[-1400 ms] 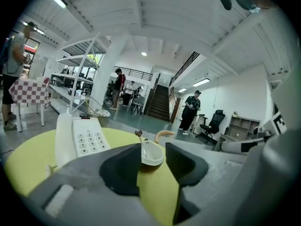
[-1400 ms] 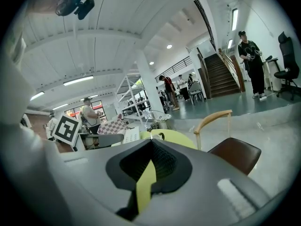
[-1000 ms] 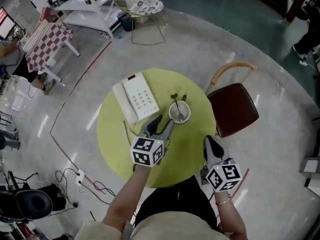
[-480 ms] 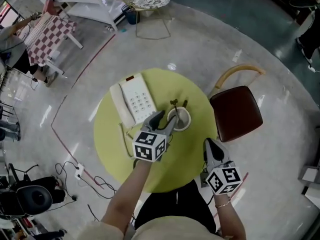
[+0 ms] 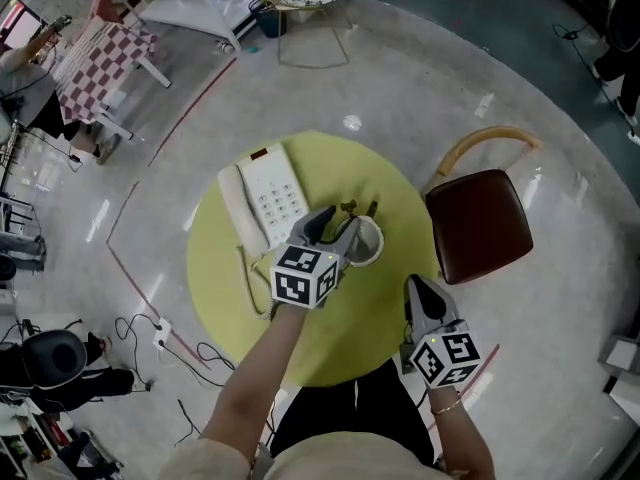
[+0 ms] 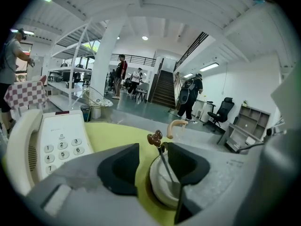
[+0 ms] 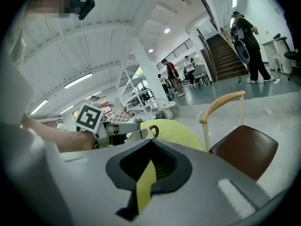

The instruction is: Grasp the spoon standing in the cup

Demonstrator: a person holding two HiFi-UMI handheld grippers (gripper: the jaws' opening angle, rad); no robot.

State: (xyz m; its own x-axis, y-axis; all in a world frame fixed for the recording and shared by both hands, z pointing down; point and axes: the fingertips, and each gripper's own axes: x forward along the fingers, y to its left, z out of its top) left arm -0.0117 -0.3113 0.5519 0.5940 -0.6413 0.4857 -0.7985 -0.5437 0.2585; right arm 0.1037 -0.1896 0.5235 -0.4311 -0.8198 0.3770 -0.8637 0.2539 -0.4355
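A white cup point(image 5: 370, 244) stands on the round yellow-green table point(image 5: 225, 288), with a thin spoon point(image 5: 349, 209) upright in it. In the left gripper view the spoon point(image 6: 160, 157), topped by a brown ornament, rises from the cup point(image 6: 162, 187). It shows in the gap between the dark pads point(image 6: 120, 168), close to the right-hand one, and neither pad presses on it. My left gripper point(image 5: 338, 220) point(image 6: 153, 149) is open at the cup's near-left side. Over the table's near right edge my right gripper point(image 5: 417, 288) point(image 7: 149, 142) is held with its jaws together and empty.
A white desk phone point(image 5: 265, 193) lies on the table left of the cup, its cord trailing toward me. Beside the table on the right stands a brown-seated chair point(image 5: 480, 223) with a curved wooden back. People and furniture stand far off in the hall.
My left gripper has moved forward and right across the table, from short of the cup up to it, so the spoon now shows between its jaws. The right gripper has stayed put.
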